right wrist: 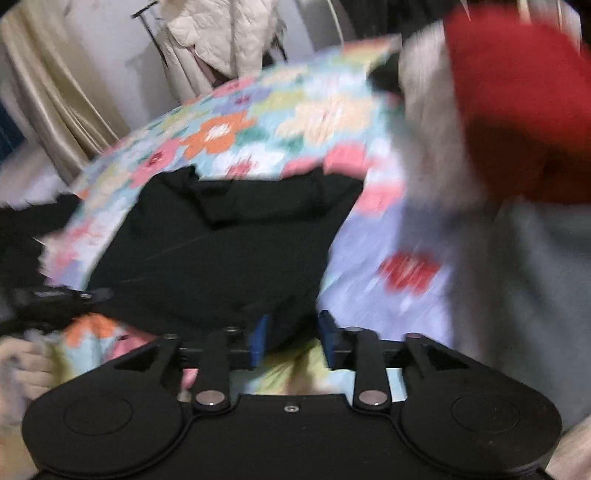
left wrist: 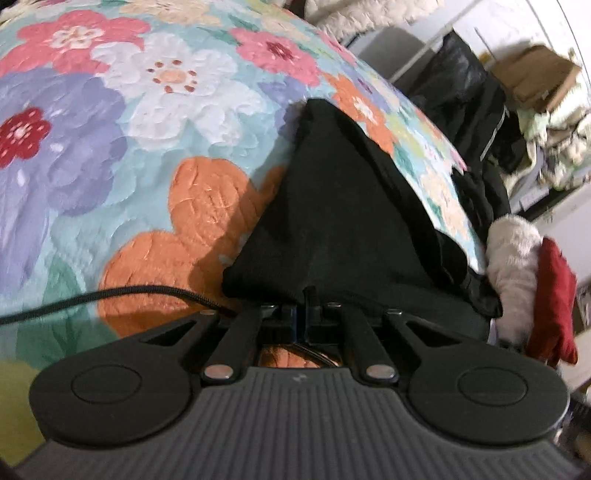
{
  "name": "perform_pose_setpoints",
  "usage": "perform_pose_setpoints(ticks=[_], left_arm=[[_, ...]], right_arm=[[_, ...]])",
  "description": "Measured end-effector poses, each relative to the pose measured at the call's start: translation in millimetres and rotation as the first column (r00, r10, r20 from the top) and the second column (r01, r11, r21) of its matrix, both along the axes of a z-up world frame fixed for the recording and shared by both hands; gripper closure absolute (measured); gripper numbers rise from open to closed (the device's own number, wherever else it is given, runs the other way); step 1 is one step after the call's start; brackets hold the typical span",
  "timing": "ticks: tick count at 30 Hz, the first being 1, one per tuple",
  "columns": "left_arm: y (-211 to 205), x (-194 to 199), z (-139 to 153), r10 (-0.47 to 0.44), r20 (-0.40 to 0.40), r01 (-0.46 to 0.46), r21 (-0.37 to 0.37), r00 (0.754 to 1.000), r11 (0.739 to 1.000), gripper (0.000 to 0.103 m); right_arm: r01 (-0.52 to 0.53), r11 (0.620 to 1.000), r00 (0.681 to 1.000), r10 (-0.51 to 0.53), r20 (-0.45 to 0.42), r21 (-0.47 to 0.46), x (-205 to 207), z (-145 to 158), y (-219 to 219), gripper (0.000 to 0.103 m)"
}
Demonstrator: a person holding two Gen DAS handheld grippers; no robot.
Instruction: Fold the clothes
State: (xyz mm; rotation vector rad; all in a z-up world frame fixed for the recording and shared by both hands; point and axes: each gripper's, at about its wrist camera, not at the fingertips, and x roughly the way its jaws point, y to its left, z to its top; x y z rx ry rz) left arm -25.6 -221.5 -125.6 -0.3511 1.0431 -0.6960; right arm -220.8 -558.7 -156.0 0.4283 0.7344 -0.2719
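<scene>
Flowered bedding (left wrist: 155, 122) covers the work surface in both views, printed with large orange, pink, white and purple blossoms on a pale blue ground.

Black garment (left wrist: 343, 206): lies on the bedding near its right-hand edge in the left wrist view. It forms a rough triangle, widest at the gripper and narrowing to a point away from the camera, so its long axis runs straight ahead along the fingers. In the right wrist view the same garment (right wrist: 229, 251) appears as a broad dark mass with a fold across its far end; this view is heavily motion-blurred and fine detail cannot be read.

Left gripper (left wrist: 304, 314): fingers pressed together with no visible gap, pinching the near edge of the garment, which rises directly from the closed tips. A black cable (left wrist: 110, 295) runs in from the left across the bedding to the gripper.

Right gripper (right wrist: 291, 339): blue finger pads (right wrist: 260, 341) stand apart with a clear gap. The near edge of the garment hangs down into that gap; whether the pads touch the cloth cannot be told through the blur.

Surroundings: a white fluffy item (left wrist: 513, 266) and a red cloth (left wrist: 554, 306) sit just off the bed's right edge in the left wrist view. Dark bags (left wrist: 461, 96) and a cardboard box (left wrist: 535, 74) stand beyond. The right wrist view shows a cream curtain (right wrist: 48, 92) and a pale quilted coat (right wrist: 225, 33) hanging behind the bed.
</scene>
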Motion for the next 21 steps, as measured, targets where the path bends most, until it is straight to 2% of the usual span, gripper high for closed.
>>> perform_pose_setpoints(ticks=[1,3,5,7,10,12,14,15,16,17,19,21], left_arm=[[0.3,0.9,0.0,-0.007,-0.001,0.007,0.002,1.000,1.000,0.099],[-0.2,-0.5,0.5,-0.016,0.007,0.016,0.007,1.000,1.000,0.099],[-1.5,-2.6,-0.3,-0.016,0.017,0.016,0.011,1.000,1.000,0.099],[-1.7,-4.4,-0.8,-0.014,0.024,0.014,0.010,1.000,1.000,0.099],[-1.0,-4.8,-0.8,-0.020,0.027,0.020,0.008,0.999,1.000,0.099],[-0.7,-4.8,-1.0,-0.021,0.025,0.021,0.004,0.999,1.000,0.099],[-0.3,-4.8,-1.4,-0.020,0.021,0.020,0.001,1.000,1.000,0.099],[-0.3,-4.8,-1.5,-0.020,0.020,0.020,-0.001,1.000,1.000,0.098],[-0.3,-4.7,-1.6,-0.020,0.020,0.020,-0.003,1.000,1.000,0.098],[-0.1,-4.6,-1.8,-0.019,0.018,0.019,-0.006,1.000,1.000,0.098],[0.9,-4.5,-2.3,-0.017,0.014,0.017,-0.013,1.000,1.000,0.098],[1.9,-4.7,-2.5,-0.011,0.010,0.012,-0.020,1.000,1.000,0.098]], right_arm=[[0.005,0.997,1.000,-0.005,0.001,-0.076,0.1,7.4,3.8,0.051],[-0.011,0.984,1.000,0.016,0.025,-0.176,5.5,18.1,3.4,0.051],[-0.054,0.973,0.996,0.068,0.057,-0.225,16.7,28.7,-1.4,0.051],[-0.171,0.967,0.980,0.187,0.070,-0.189,37.3,30.6,-5.4,0.053],[-0.349,0.936,0.937,0.348,-0.026,-0.049,84.7,11.7,-5.7,0.063],[-0.356,0.934,0.934,0.354,-0.045,-0.025,114.1,-4.4,-10.6,0.066],[-0.296,0.955,0.955,0.295,-0.042,-0.004,134.6,-15.5,-25.7,0.066],[-0.256,0.966,0.966,0.257,-0.010,0.030,140.9,-18.0,-37.8,0.067],[-0.185,0.982,0.982,0.185,0.025,0.023,147.8,-20.9,-49.2,0.066],[-0.111,0.994,0.993,0.111,0.033,-0.019,150.4,-21.0,-57.8,0.066],[-0.040,0.992,0.998,0.046,0.043,-0.117,147.7,-12.5,-65.8,0.064],[-0.008,0.999,0.999,0.010,0.032,-0.041,126.5,-17.1,-62.7,0.060]])
